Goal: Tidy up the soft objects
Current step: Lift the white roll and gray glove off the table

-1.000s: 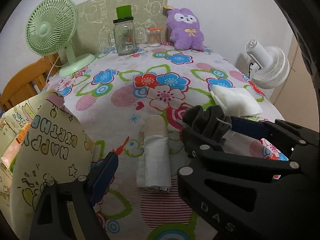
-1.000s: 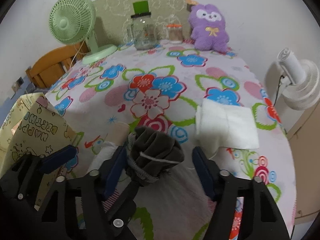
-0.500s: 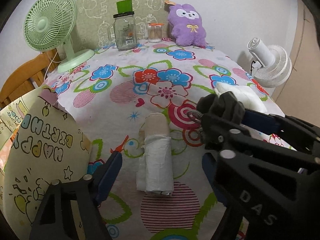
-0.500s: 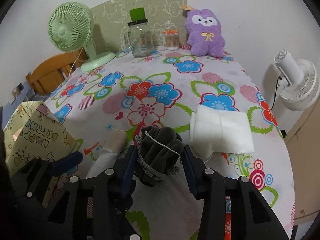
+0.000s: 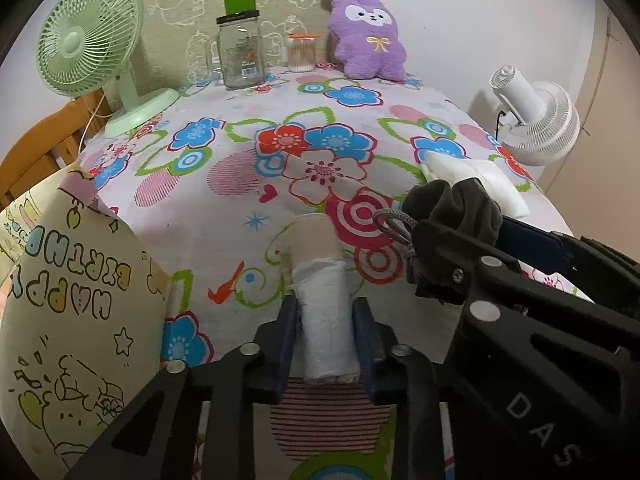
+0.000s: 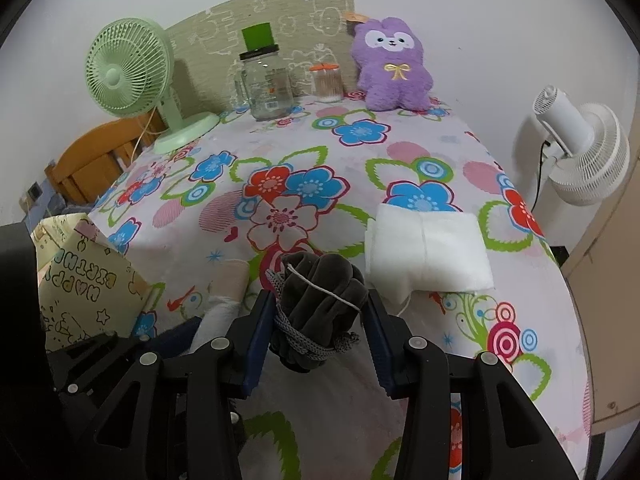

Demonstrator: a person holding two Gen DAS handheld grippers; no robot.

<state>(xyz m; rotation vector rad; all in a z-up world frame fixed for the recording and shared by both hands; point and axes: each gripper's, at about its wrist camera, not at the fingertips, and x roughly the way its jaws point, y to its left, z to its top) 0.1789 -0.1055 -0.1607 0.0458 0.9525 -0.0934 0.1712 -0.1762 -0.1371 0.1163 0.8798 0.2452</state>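
A matt printed cloth (image 6: 400, 152) covers the table. The dark pouch (image 6: 320, 300) looks like soft velvet, its cord (image 6: 304, 340) braided. The white roll (image 5: 326, 320) seems thin crinkled plastic. The folded pad (image 6: 428, 252) is fluffy.

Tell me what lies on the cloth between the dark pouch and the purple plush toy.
Nothing but bare flowered tablecloth between the dark pouch and the purple plush toy, as the right wrist view shows.

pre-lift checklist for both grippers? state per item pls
1. Left gripper shut on white roll: ok; its jaws have just closed.
2. Right gripper shut on dark pouch: ok.
3. Pouch cord snagged on pads: cannot tell.
4. Roll clear of the tablecloth: not ok, it lies on it.
5. Gift bag beside left gripper, opening in view: cannot tell.
6. White pad apart from pouch: ok.
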